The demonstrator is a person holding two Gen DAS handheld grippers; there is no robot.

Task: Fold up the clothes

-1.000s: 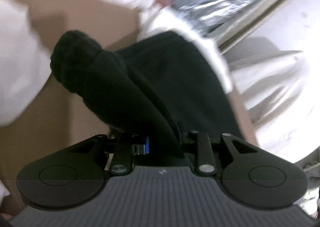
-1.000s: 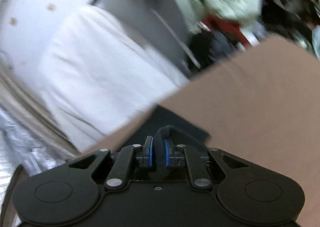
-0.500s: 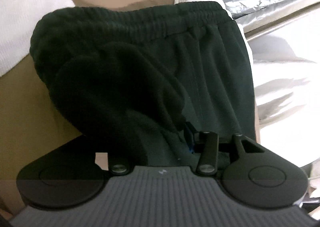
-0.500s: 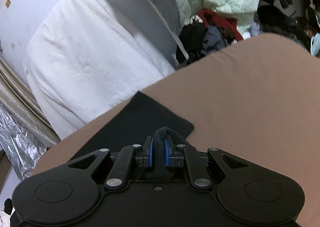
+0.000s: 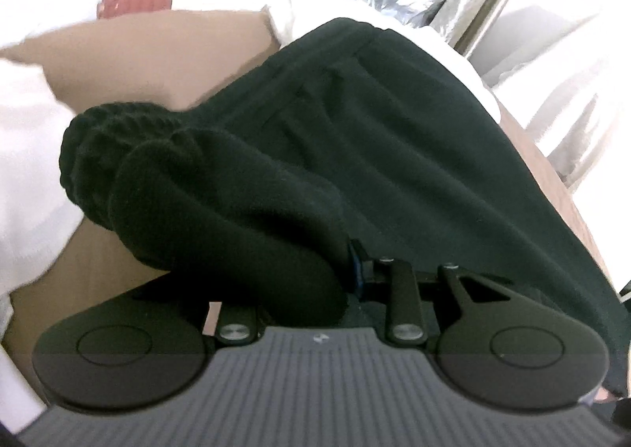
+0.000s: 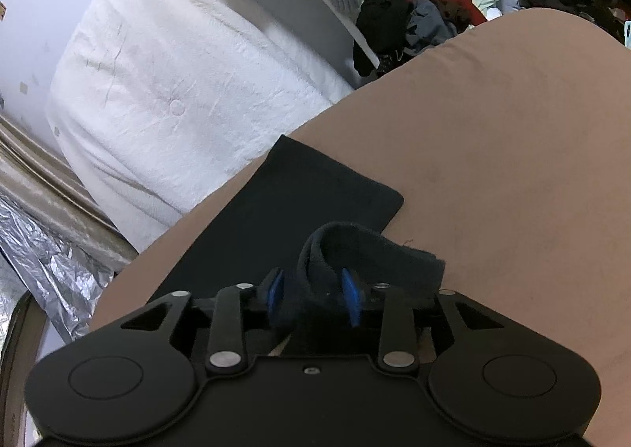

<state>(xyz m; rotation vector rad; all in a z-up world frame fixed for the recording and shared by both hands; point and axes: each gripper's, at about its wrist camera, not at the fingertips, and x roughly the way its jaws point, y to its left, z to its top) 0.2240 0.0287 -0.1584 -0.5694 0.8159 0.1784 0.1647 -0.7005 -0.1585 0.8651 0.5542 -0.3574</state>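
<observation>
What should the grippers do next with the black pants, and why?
Probably draw the right gripper back off the cloth. Its jaws stand open around a loop of the black pants, which already lie flat on the brown surface. The left gripper is buried under bunched fabric, so its jaws can't be judged.

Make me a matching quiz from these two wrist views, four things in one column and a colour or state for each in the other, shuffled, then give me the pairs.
Column one:
1. right gripper
2. black fleece trousers
3. brown cloth-covered table
4. white quilted bedding

Column two:
A. leaning against the pale wall beyond the table edge
B. jaws spread, blue pads apart around a dark cuff
C. bare and smooth on the far right side
D. bunched at the ribbed waistband, spread flat further back

Pairs: 1-B, 2-D, 3-C, 4-A
</observation>
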